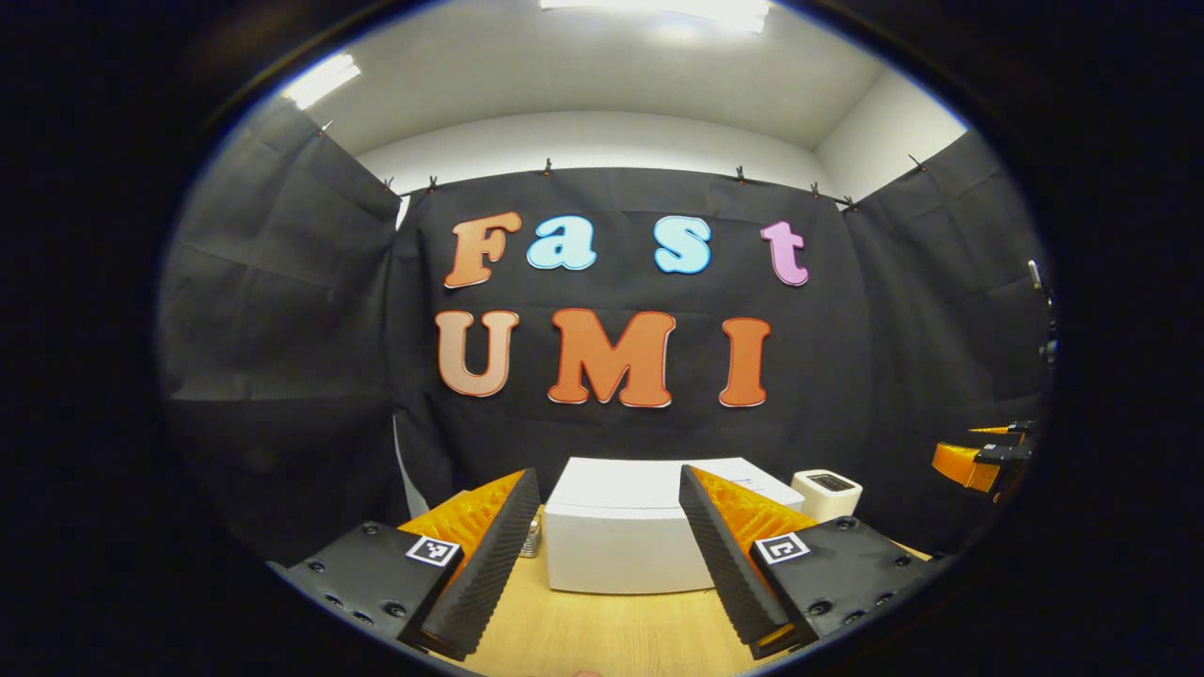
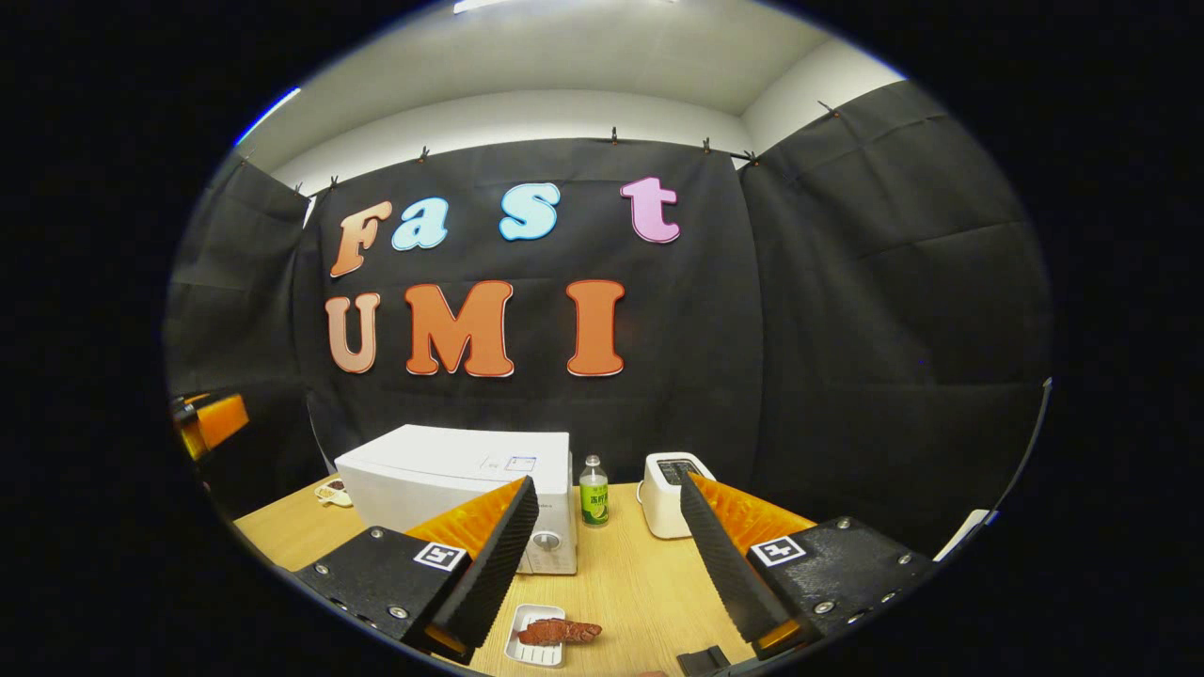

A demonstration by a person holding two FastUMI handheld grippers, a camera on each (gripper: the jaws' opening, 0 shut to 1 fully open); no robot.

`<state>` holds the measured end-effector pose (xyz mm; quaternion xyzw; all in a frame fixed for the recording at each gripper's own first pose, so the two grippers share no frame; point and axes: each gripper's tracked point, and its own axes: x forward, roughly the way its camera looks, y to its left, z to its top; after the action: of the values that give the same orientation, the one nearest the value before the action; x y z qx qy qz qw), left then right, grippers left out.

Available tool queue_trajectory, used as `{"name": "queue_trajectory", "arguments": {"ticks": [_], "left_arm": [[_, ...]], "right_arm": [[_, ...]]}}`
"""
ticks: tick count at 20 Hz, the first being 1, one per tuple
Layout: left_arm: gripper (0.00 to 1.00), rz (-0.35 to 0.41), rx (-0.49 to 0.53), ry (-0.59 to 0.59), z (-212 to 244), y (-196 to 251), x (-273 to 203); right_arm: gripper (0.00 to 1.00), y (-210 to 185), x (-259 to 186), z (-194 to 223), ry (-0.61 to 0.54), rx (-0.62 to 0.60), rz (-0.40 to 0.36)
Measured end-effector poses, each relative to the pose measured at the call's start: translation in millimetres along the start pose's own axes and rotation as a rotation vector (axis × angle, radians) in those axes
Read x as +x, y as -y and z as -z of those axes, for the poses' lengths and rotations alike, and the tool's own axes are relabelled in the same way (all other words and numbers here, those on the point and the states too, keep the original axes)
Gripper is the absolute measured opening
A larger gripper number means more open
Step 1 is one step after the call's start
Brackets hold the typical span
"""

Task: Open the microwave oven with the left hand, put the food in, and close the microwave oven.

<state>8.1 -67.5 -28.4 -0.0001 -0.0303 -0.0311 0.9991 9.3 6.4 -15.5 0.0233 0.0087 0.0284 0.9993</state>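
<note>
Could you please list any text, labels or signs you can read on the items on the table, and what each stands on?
None is readable.
Microwave oven: small sticker on top, too blurred.
Green bottle: label print too small.
Left gripper and right gripper: square coded markers, patterns only, no words.

no legible labels, bottle (image 2: 594, 493) label too small to read

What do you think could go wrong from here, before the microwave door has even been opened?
1. The bottle stands upright close beside the microwave; a swinging door or passing claw might topple it.
2. The food lies loose on a small shallow tray near the table edge; a clumsy grip could push it off.
3. Both the left claw and the right claw are open and some way from the microwave, so the door grasp may be misjudged.
</note>
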Motion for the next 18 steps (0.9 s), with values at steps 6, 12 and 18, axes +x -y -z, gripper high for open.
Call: {"name": "queue_trajectory", "arguments": {"ticks": [6, 12, 18], "left_arm": [[0.94, 0.146, -0.060, -0.065, 77, 82, 49], [0.96, 0.164, 0.005, -0.163, 152, 121, 96], [0.95, 0.209, 0.075, -0.142, 191, 160, 133]], "right_arm": [[0.94, 19, -10, 1, -0.017, -0.023, 0.055], [0.99, 55, -23, 10, -0.050, -0.019, 0.147], [0.94, 96, -31, 14, -0.082, -0.029, 0.247]]}}
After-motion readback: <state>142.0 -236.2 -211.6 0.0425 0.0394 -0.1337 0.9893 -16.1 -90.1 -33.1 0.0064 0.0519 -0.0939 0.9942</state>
